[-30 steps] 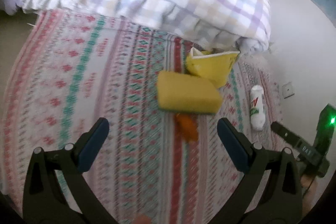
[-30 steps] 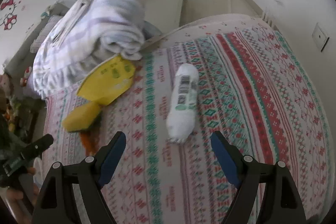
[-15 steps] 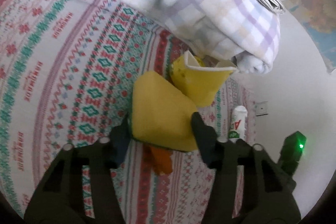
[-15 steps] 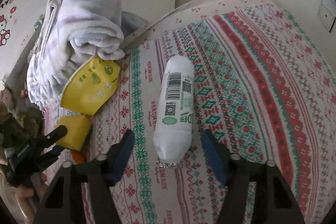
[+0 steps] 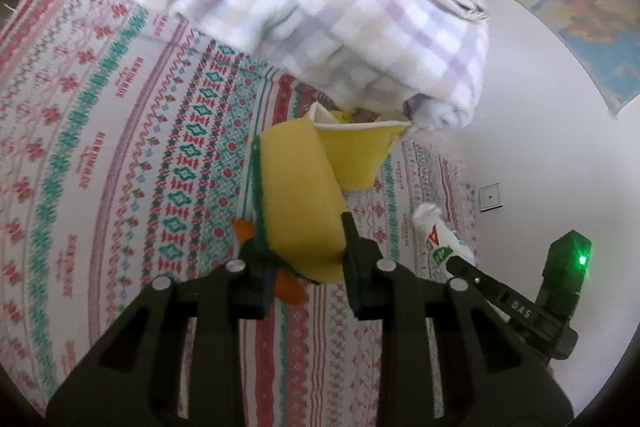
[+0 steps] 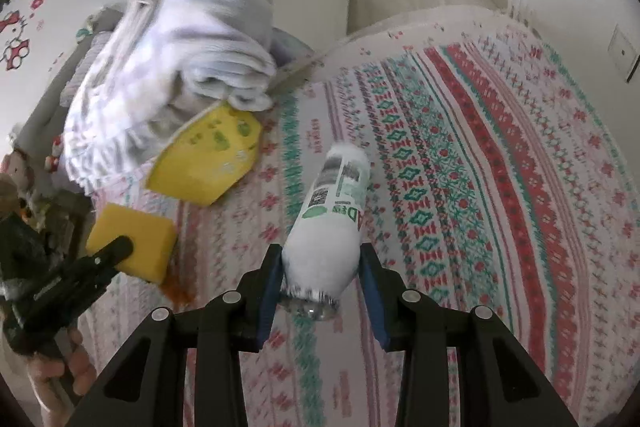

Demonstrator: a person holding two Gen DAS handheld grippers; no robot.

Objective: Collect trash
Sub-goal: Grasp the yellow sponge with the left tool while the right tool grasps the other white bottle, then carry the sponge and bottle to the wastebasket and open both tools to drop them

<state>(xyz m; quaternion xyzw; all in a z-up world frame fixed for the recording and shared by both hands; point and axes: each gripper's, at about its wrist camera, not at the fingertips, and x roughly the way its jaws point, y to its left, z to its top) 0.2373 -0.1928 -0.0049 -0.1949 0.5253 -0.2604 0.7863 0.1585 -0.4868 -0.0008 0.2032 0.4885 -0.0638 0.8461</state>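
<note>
A yellow sponge (image 5: 296, 203) with a green scouring edge stands tilted between the fingers of my left gripper (image 5: 304, 259), whose jaws are closing and press on its sides. An orange scrap (image 5: 288, 285) lies under it. Behind it a squashed yellow paper cup (image 5: 356, 155) rests against the blanket. In the right wrist view my right gripper (image 6: 320, 279) has its jaws closing around the near end of a white plastic bottle (image 6: 332, 219), both blue pads against it. The sponge (image 6: 136, 239), cup (image 6: 212, 159) and left gripper's finger (image 6: 116, 251) show at the left there.
A folded checked blanket (image 5: 320, 7) lies across the back of the patterned bedspread (image 5: 120, 147). A white wall with a socket (image 5: 491, 197) and a map poster (image 5: 592, 27) stands to the right. Soft toys (image 6: 16, 163) and a hand (image 6: 60, 375) are at the left edge.
Both grippers moved forward and narrowed from wide open: the left onto the sponge, which now stands tilted, the right onto the bottle's near end.
</note>
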